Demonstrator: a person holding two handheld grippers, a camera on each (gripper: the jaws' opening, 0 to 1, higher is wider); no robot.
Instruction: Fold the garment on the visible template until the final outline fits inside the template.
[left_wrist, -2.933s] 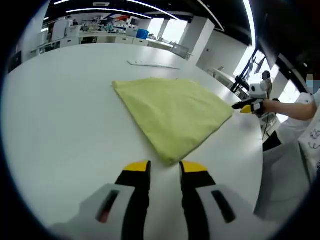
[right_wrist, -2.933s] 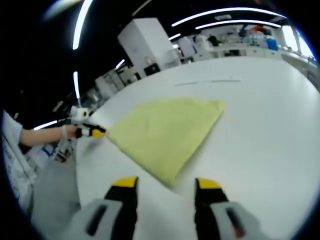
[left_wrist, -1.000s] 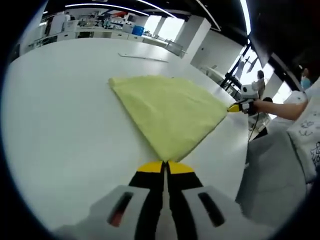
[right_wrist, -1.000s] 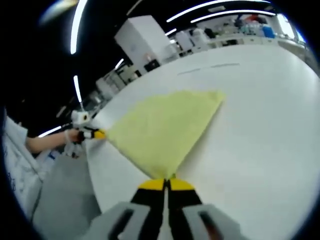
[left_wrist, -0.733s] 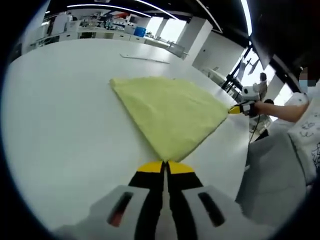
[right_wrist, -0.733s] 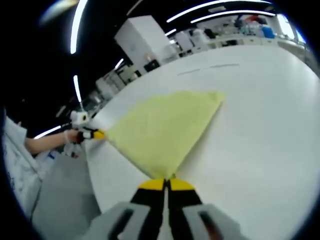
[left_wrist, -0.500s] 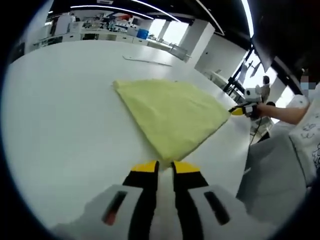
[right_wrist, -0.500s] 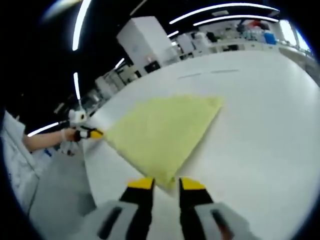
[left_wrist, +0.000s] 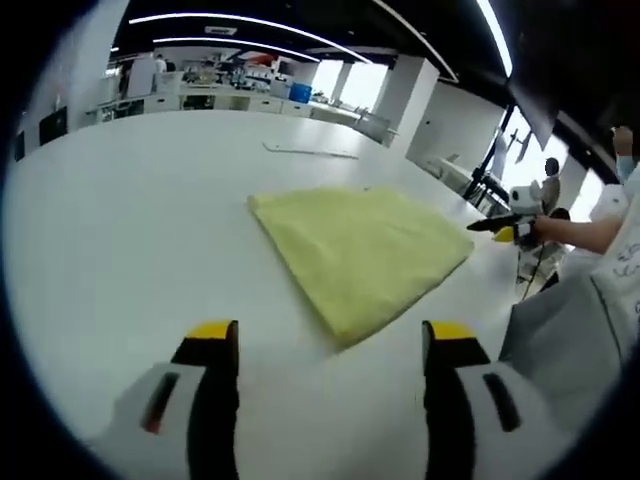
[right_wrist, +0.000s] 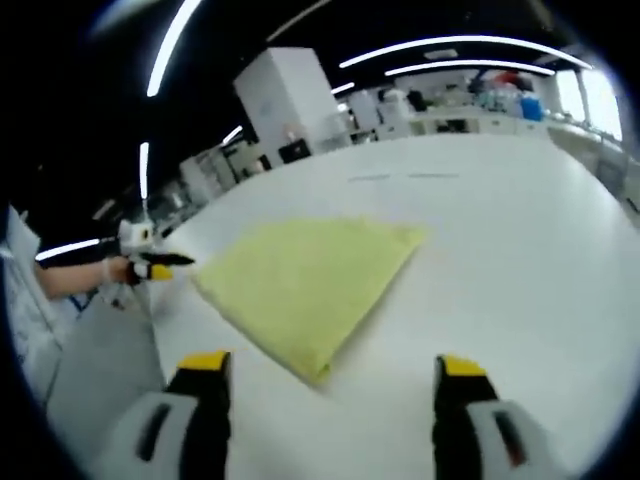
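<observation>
In the left gripper view, the right gripper (left_wrist: 500, 229) at three o'clock is too small to tell how its jaws stand. The hand (left_wrist: 545, 231) holding it blurs into a sleeve cut off by the dark edge. In the right gripper view, the left gripper (right_wrist: 165, 264) at nine o'clock is equally tiny and blurred. The far end of the table (right_wrist: 520, 200) carries thin marks (right_wrist: 405, 177), too faint to read. The benches (left_wrist: 200, 95) at twelve o'clock hold clutter too small to identify.

We record 2 grippers, the left gripper (left_wrist: 327, 342) and the right gripper (right_wrist: 327, 372), each with yellow-tipped jaws spread wide and nothing between them, the right one also seen from the side held in a hand (left_wrist: 548, 231).
</observation>
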